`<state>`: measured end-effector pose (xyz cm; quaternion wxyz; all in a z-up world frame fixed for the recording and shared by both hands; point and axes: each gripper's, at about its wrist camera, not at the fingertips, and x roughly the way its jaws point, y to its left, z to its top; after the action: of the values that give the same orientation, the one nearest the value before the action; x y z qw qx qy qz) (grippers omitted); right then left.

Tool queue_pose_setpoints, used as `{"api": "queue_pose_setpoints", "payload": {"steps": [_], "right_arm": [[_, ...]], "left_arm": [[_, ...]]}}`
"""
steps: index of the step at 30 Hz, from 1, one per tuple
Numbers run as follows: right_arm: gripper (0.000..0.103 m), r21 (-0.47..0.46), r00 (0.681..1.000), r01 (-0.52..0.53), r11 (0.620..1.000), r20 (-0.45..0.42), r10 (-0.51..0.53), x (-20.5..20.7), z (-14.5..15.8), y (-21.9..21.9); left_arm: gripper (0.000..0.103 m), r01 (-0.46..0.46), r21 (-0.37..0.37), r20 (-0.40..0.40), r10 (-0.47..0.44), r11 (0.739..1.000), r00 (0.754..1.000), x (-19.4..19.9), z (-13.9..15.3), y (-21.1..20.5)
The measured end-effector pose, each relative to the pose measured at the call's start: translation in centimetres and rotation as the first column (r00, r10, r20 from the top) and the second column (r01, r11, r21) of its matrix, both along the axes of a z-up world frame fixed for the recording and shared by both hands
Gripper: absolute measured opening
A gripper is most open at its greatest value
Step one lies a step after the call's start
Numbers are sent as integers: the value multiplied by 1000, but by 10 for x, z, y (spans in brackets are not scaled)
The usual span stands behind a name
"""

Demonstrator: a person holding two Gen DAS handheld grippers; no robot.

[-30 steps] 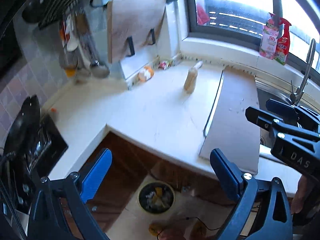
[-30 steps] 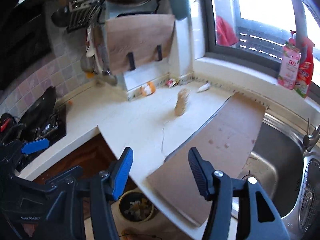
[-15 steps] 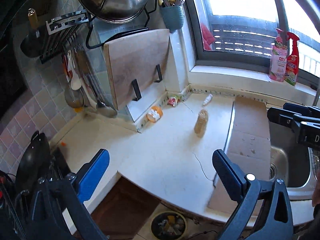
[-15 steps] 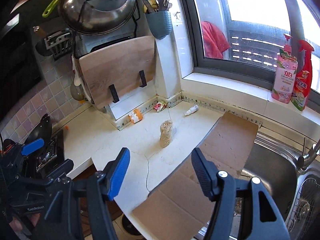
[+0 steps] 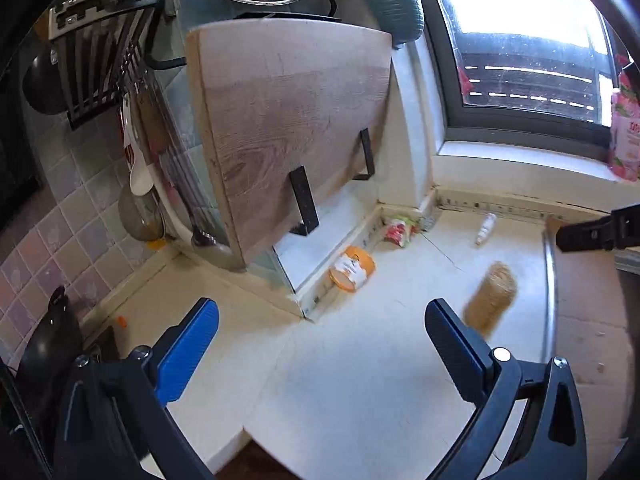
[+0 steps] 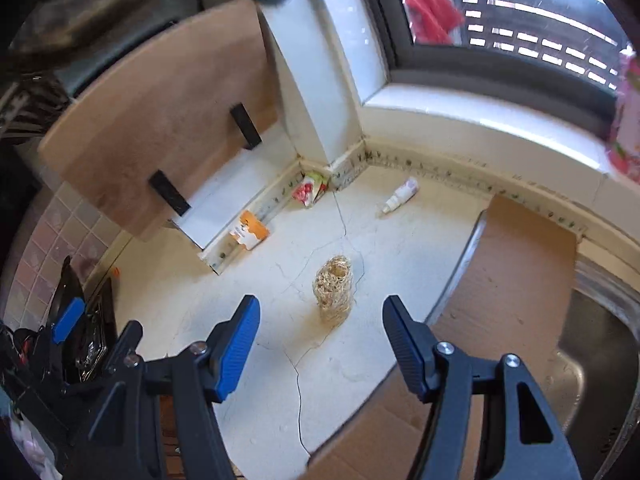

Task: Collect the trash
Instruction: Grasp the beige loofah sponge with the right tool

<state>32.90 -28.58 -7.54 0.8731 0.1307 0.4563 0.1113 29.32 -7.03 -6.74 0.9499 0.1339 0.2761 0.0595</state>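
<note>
Nearest us, right gripper (image 6: 320, 332) with jaws apart, just widened, nothing between; left gripper (image 5: 320, 336) likewise apart and empty. Beyond on the cracked countertop (image 6: 256, 392): straw-like bundle (image 6: 333, 289), upright, blurred in the left view; orange packet (image 6: 249, 230); red-green wrapper (image 6: 308, 190) wedged in the corner, label unreadable; small white bottle (image 6: 400, 195) lying down. Cardboard sheet (image 6: 516, 264) hides part of the sink (image 6: 592, 344)

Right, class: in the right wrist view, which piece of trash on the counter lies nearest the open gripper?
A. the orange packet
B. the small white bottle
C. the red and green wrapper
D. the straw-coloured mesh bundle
D: the straw-coloured mesh bundle sits just ahead of the right gripper, while the other pieces lie back by the wall.
</note>
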Motion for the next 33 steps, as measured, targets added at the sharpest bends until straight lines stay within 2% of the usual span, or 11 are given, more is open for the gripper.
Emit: {"api": "queue_pose_setpoints", "payload": {"steps": [6, 10, 11, 13, 14, 17, 22, 28, 33], "right_arm": [[64, -18, 995, 7, 1000, -100, -9, 47, -59, 27], [64, -17, 989, 22, 1000, -147, -24, 64, -90, 31], [60, -15, 988, 29, 999, -154, -31, 67, -97, 31], [43, -1, 984, 27, 1000, -179, -27, 72, -111, 29], [30, 4, 981, 29, 1000, -192, -28, 74, -117, 27], [30, 52, 984, 55, 997, -173, -46, 69, -118, 16], [30, 78, 982, 95, 992, -170, -81, 56, -118, 3], [30, 102, 983, 107, 989, -158, -90, 44, -114, -2], [30, 105, 987, 96, 990, -136, -81, 43, -111, 0]], "left_arm": [[102, 27, 167, 58, -38, 986, 998, 49, -41, -12], [102, 36, 213, 63, -51, 976, 997, 77, -67, -26], [102, 31, 229, 70, -49, 973, 996, 83, -71, -30], [102, 16, 279, 91, -43, 960, 995, 98, -83, -38], [102, 10, 309, 94, -41, 951, 995, 106, -89, -43], [102, 13, 380, 57, -37, 925, 998, 132, -110, -55], [102, 61, 382, -49, -45, 922, 998, 170, -136, -60], [99, 94, 323, -157, -44, 942, 987, 206, -149, -55], [91, 110, 279, -247, -40, 954, 968, 231, -158, -51]]}}
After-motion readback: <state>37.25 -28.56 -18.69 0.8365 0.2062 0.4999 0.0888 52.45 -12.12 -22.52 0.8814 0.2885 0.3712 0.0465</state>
